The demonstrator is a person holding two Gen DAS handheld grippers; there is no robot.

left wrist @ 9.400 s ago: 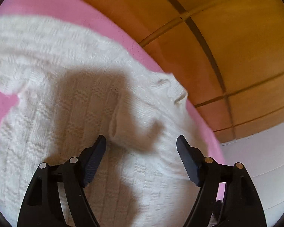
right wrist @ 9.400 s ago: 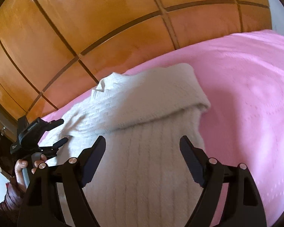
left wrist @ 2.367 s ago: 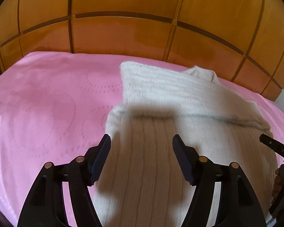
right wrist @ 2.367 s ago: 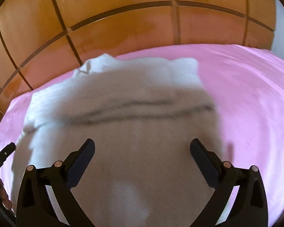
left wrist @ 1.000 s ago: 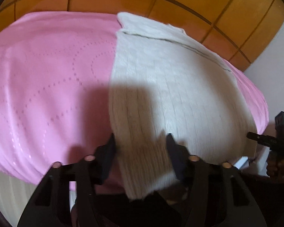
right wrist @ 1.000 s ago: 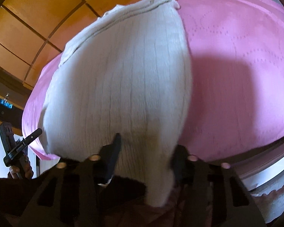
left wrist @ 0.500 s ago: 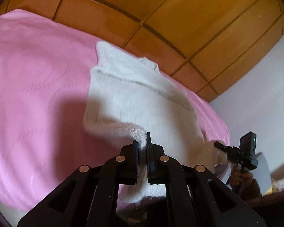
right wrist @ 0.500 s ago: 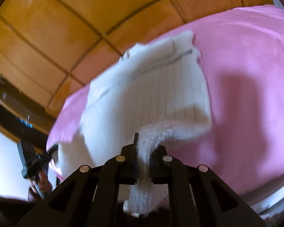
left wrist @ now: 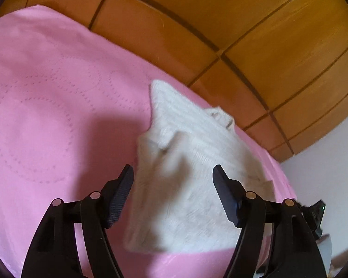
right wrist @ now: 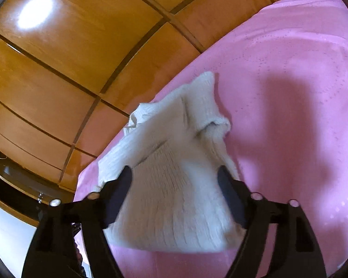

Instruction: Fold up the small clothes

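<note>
A white knitted sweater (left wrist: 188,180) lies folded on the pink bedspread (left wrist: 46,120), its lower half doubled up over the upper part. It also shows in the right wrist view (right wrist: 174,185). My left gripper (left wrist: 172,185) is open and empty, hovering over the sweater's left part. My right gripper (right wrist: 174,185) is open and empty over the sweater's right part. The sweater's collar (left wrist: 220,115) points toward the headboard.
A wooden panelled headboard (left wrist: 243,34) rises behind the bed. A white wall (left wrist: 331,162) is at the right in the left wrist view. The right gripper's body (left wrist: 315,210) shows at the right edge. The bedspread (right wrist: 290,92) spreads wide to the right.
Both grippers were shut on the sweater's hem and carried it up over the body. They have now opened and let the hem go; the sweater lies folded in half.
</note>
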